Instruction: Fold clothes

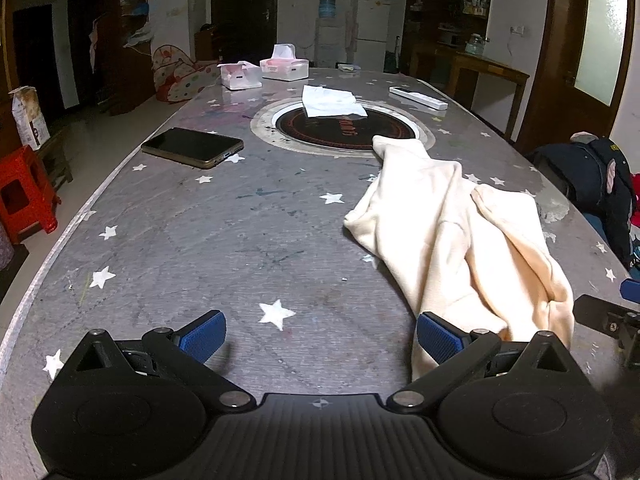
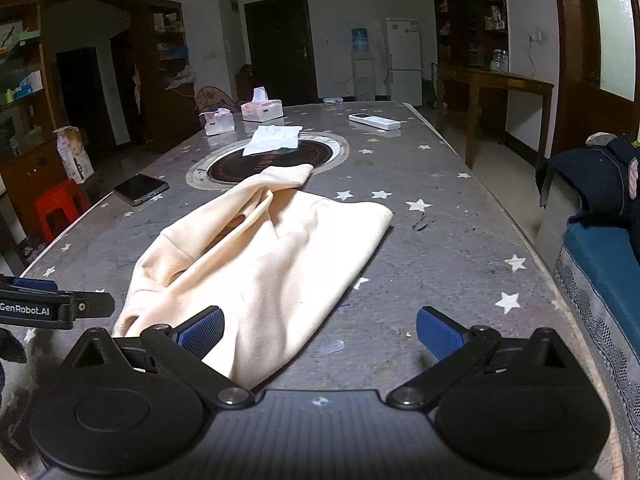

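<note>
The cream garment [image 2: 256, 256] lies crumpled on the grey star-printed worktop [image 1: 224, 240], running from my near edge out toward the dark round inset [image 2: 264, 164] at the middle. In the right wrist view it fills the 10 to 12 o'clock side; in the left wrist view it sits at 2 o'clock, with one narrow end reaching the inset's rim.

My left gripper [image 1: 320, 338] is spread wide and holds nothing. Its right finger [image 1: 438, 338] is against the garment's near edge, with cloth draped just behind it; its left finger [image 1: 202, 335] is over bare worktop.

My right gripper [image 2: 320, 334] is also spread wide and empty. Its left finger [image 2: 200, 332] overlaps the garment's near hem, though I cannot tell whether it presses the cloth or hovers above it; its right finger [image 2: 440, 334] is over bare worktop.

Farther out at 10 o'clock lies a dark phone [image 1: 192, 147], well apart from the garment. A white tissue [image 1: 330, 101] lies across the inset's far rim at 12 o'clock. Beyond it stand two tissue boxes [image 1: 262, 70], and a white remote [image 1: 418, 97] lies at 1 o'clock. Off the worktop at 3 o'clock is a pile of dark clothing [image 2: 596, 176].
</note>
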A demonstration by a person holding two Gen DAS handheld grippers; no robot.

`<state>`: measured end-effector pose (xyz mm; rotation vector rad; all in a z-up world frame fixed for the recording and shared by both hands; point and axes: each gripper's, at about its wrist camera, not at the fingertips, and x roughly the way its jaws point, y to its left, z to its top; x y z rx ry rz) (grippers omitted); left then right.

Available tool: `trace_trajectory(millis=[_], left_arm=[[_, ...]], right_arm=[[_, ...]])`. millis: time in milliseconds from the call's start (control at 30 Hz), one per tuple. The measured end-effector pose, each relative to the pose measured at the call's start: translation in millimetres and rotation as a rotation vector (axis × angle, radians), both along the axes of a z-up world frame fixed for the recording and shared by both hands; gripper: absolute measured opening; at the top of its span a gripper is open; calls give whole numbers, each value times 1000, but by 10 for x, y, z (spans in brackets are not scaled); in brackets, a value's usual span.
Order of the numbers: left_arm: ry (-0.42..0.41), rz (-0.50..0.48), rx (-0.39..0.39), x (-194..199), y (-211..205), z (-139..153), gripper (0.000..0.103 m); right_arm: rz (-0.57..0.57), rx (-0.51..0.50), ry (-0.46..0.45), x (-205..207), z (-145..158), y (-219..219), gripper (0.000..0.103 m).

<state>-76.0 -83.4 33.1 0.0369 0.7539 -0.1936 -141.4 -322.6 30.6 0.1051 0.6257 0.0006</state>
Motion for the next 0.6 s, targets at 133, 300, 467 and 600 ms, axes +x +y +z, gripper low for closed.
trace_trajectory(millis=[133,300,467,600], left_arm=[[-2,-11,0,-28,-40,13,103],[-5,-23,1,-47,-91,29,103],[-11,-35,3,-57,-129,56,103],[-13,-42,2,-59,-153,65,103]], right_arm=[[16,5,-4,-17,13,27,103],[24,-1,-5,-30,27,59,103],[35,-4,-7,-40,36,91,103],[40,-8,-5,-31,36,115,103]])
